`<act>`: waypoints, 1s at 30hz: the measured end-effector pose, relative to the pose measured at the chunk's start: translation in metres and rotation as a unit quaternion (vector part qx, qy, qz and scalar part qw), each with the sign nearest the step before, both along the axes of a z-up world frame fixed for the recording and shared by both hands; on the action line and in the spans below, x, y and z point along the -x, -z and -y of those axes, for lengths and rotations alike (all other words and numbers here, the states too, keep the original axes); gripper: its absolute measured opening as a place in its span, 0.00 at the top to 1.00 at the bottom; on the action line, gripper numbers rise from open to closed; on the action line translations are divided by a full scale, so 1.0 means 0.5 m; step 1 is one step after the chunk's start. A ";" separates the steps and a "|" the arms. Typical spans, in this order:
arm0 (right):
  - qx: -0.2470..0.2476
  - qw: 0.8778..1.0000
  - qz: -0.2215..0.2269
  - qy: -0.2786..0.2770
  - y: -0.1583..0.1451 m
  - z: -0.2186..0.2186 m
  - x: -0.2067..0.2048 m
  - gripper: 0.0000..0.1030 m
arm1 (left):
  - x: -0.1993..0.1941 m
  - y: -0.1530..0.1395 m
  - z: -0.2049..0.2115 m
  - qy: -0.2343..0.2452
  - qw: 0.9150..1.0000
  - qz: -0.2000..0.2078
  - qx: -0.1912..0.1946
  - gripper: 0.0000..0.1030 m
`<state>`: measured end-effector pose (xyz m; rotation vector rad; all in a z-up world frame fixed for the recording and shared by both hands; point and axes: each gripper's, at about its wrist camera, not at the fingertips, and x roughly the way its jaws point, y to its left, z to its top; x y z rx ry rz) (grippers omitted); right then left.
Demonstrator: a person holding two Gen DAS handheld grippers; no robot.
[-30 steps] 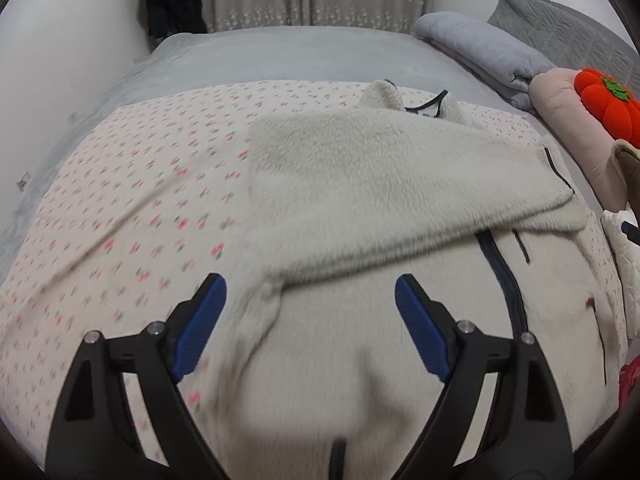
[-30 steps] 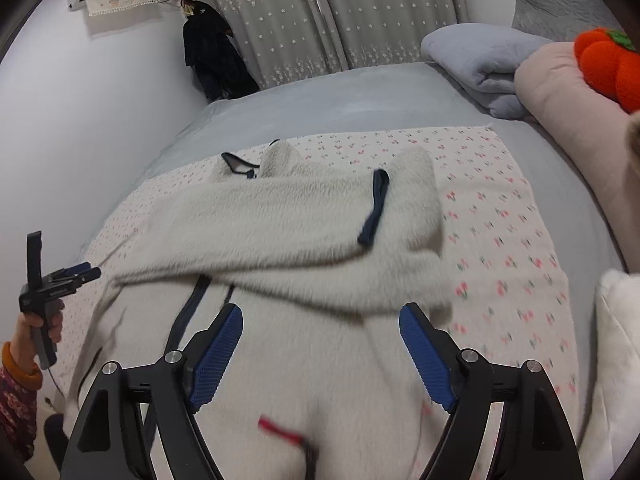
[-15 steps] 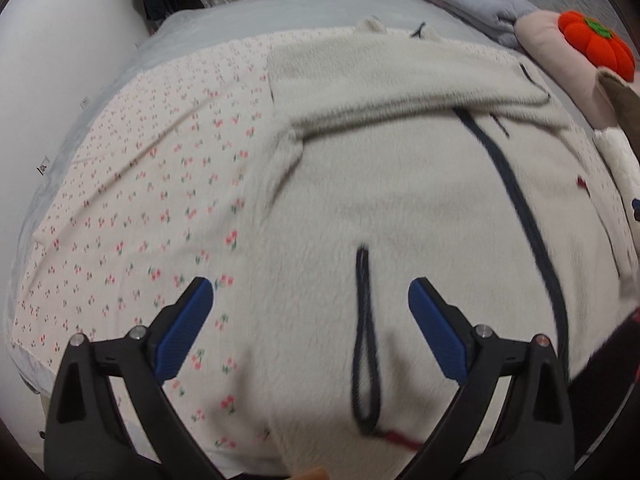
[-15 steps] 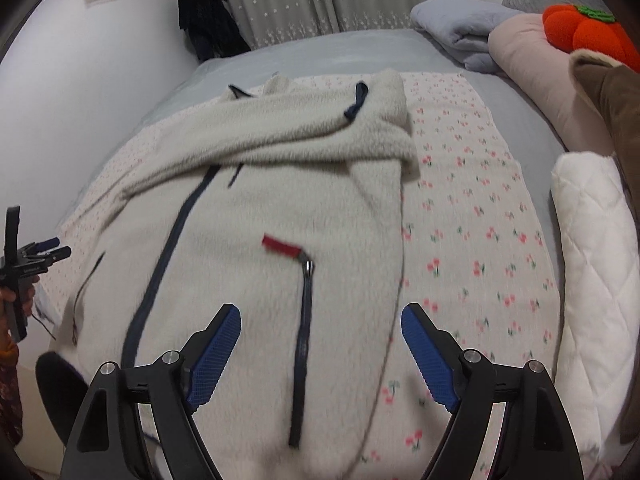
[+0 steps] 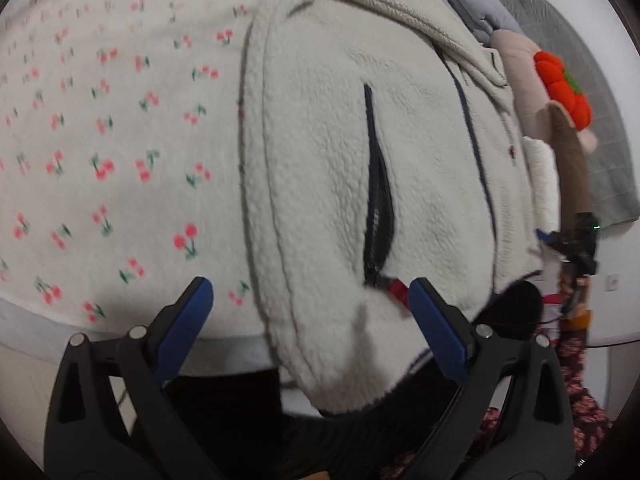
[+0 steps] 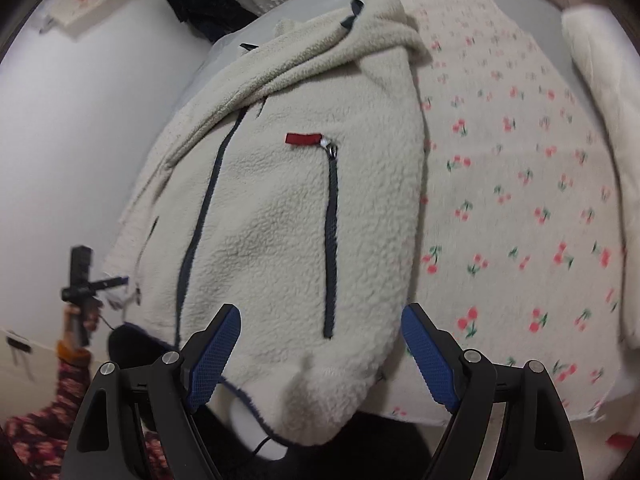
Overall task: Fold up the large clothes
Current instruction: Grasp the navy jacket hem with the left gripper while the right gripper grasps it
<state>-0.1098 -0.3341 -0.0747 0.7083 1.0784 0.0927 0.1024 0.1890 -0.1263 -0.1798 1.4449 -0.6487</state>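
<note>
A cream fleece jacket with dark zips lies front-up on a cherry-print bedspread, sleeves folded across its chest. Its hem hangs over the near bed edge. My left gripper is open, its blue fingertips on either side of the hem's left corner by an open pocket zip. In the right wrist view the jacket fills the middle, and my right gripper is open astride the hem's right corner below a pocket zip with a red tab. Each gripper shows small in the other's view.
Pillows, a grey blanket and an orange plush lie along the right side of the bed. A white quilted cushion sits at the bedspread's right edge. A white wall and dark hanging clothes stand to the left.
Both grippers have pulled back and dropped down from over the jacket's chest to its hem at the near bed edge. Both stay open.
</note>
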 end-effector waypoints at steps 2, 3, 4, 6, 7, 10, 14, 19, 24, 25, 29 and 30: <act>-0.031 0.999 -0.008 0.005 0.017 0.003 0.006 0.18 | 0.012 0.009 -0.010 -0.001 1.000 -0.014 0.024 0.05; -0.044 0.999 -0.013 0.005 0.028 0.003 0.010 0.18 | 0.016 0.011 -0.013 -0.001 0.999 -0.019 0.033 0.05; -0.050 0.999 -0.018 0.004 0.036 0.002 0.012 0.18 | 0.021 0.014 -0.016 0.000 0.999 -0.024 0.042 0.05; -0.049 0.998 -0.029 0.000 0.049 -0.007 0.015 0.20 | 0.025 0.013 -0.018 0.000 0.998 -0.029 0.050 0.07; -0.048 0.998 -0.032 -0.003 0.055 -0.013 0.015 0.24 | 0.024 0.014 -0.019 -0.001 0.998 -0.031 0.052 0.08; -0.049 0.998 -0.033 -0.010 0.064 -0.031 0.010 0.30 | 0.034 0.023 -0.023 -0.005 0.997 -0.042 0.058 0.12; -0.058 0.998 -0.032 -0.024 0.070 -0.045 0.007 0.38 | 0.043 0.036 -0.034 -0.005 0.995 -0.064 0.069 0.22; -0.058 0.997 -0.034 -0.023 0.076 -0.053 0.003 0.46 | 0.047 0.044 -0.039 -0.009 0.994 -0.077 0.081 0.29; -0.058 0.997 -0.033 -0.026 0.069 -0.069 -0.005 0.55 | 0.058 0.055 -0.038 -0.001 0.992 -0.097 0.082 0.33; -0.057 0.997 -0.033 -0.026 0.070 -0.072 -0.007 0.56 | 0.060 0.060 -0.035 0.002 0.992 -0.098 0.081 0.34; -0.054 0.998 -0.035 -0.025 0.075 -0.077 -0.013 0.63 | 0.063 0.086 -0.027 0.001 0.991 -0.112 0.075 0.42; -0.050 0.998 -0.035 -0.025 0.073 -0.078 -0.013 0.69 | 0.065 0.091 -0.022 -0.001 0.991 -0.113 0.072 0.50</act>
